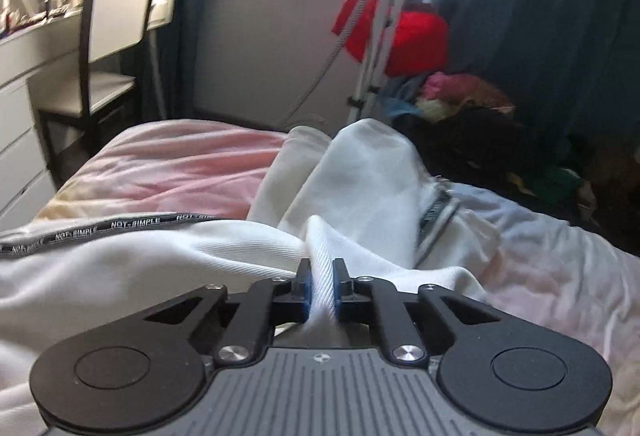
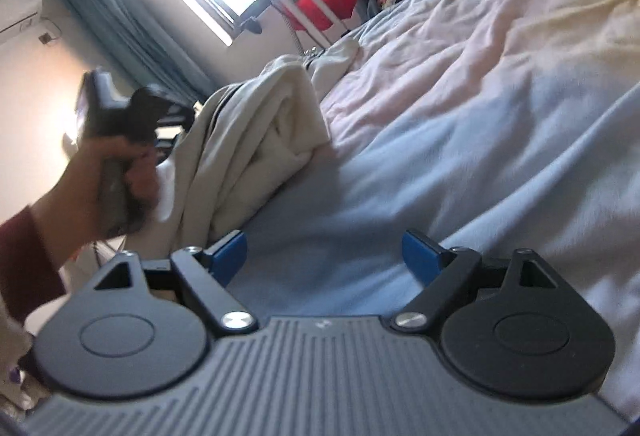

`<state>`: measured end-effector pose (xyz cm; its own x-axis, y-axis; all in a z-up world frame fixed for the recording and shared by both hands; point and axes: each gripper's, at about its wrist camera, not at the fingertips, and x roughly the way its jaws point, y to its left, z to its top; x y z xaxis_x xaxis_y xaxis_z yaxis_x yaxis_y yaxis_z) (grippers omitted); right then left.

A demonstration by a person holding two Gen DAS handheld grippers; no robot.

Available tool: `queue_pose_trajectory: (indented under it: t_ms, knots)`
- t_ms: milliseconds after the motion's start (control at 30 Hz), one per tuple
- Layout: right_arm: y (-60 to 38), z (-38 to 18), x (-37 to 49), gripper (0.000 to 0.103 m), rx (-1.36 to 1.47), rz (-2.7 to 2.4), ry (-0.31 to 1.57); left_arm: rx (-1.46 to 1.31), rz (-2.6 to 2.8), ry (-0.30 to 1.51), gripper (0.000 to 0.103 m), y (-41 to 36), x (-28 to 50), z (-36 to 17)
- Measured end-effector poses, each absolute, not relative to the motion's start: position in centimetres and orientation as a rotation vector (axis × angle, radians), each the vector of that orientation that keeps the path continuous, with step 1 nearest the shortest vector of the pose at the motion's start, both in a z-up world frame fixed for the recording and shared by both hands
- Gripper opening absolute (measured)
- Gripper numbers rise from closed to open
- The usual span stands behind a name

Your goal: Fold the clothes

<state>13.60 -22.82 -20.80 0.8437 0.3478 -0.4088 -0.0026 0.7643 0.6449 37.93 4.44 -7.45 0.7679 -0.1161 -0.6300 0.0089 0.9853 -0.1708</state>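
Note:
A white garment with a black lettered stripe lies bunched on the bed. My left gripper is shut on a ridge of its white fabric, pinched between the blue pads. In the right wrist view the same white garment hangs in a heap at the left, and a hand with a dark red sleeve holds the left gripper's handle against it. My right gripper stands open over the pale blue sheet, with nothing between its fingers.
The bed cover is pink on the left and pale blue toward the right. A white chair and drawers stand at the left. A tripod, red cloth and a dark pile of clothes sit by the curtains.

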Motion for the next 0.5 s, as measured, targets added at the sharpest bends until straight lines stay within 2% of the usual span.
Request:
queue_pose_trajectory:
  t_ms: [333,500]
  knots:
    - [-22.4,-17.3,9.7,0.087,0.59,0.15,0.433,0.03,-0.192,0.479,0.005,3.9,22.1,-0.9]
    - [-22.6,-16.3,6.0,0.087,0.561,0.123,0.39,0.016,-0.24,0.472,0.005,4.3,12.1,-2.2]
